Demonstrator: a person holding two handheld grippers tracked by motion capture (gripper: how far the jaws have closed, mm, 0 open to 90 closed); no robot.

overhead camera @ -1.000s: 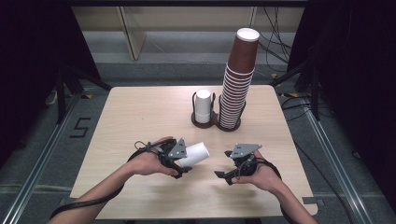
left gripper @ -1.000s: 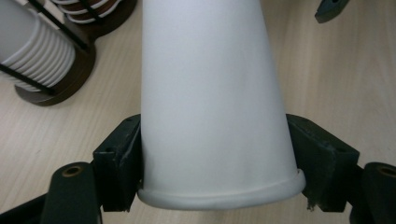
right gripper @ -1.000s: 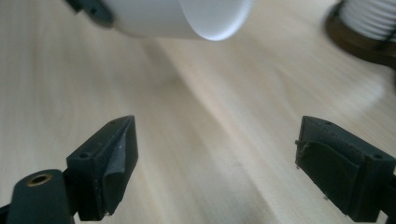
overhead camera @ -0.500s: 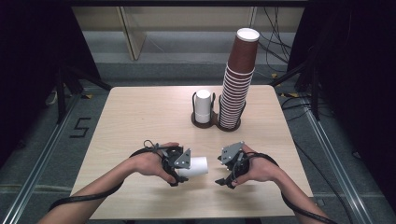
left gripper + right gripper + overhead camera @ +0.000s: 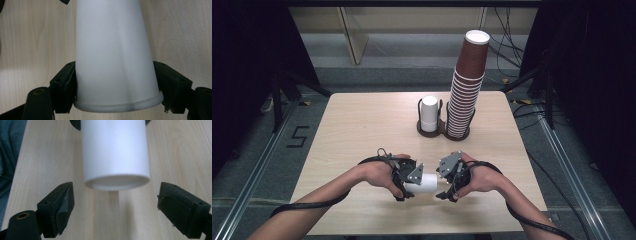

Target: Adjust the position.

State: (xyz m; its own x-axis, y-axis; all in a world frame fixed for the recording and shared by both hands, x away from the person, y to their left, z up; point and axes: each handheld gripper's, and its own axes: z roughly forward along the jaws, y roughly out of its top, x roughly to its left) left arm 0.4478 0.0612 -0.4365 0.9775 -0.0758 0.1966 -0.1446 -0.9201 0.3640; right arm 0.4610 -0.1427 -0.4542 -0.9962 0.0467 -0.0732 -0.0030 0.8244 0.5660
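A white paper cup (image 5: 427, 184) lies level over the table's front, its rim end gripped by my left gripper (image 5: 414, 182). In the left gripper view both pads press the cup (image 5: 113, 50) just above its rolled rim, so the left gripper (image 5: 113, 73) is shut on it. My right gripper (image 5: 445, 185) faces the cup's base from the right. In the right gripper view the recessed base of the cup (image 5: 115, 152) hangs just ahead of the right gripper (image 5: 116, 188), whose jaws stand open on either side without touching it.
At the back of the wooden table (image 5: 357, 125) a black two-ring holder (image 5: 433, 131) carries one upturned white cup (image 5: 429, 113) and a tall stack of brown cups (image 5: 465, 90). Dark floor and cables surround the table.
My right gripper has moved left, up to the cup's base. The left gripper has shifted slightly toward the front edge and turned the cup level, pointing right.
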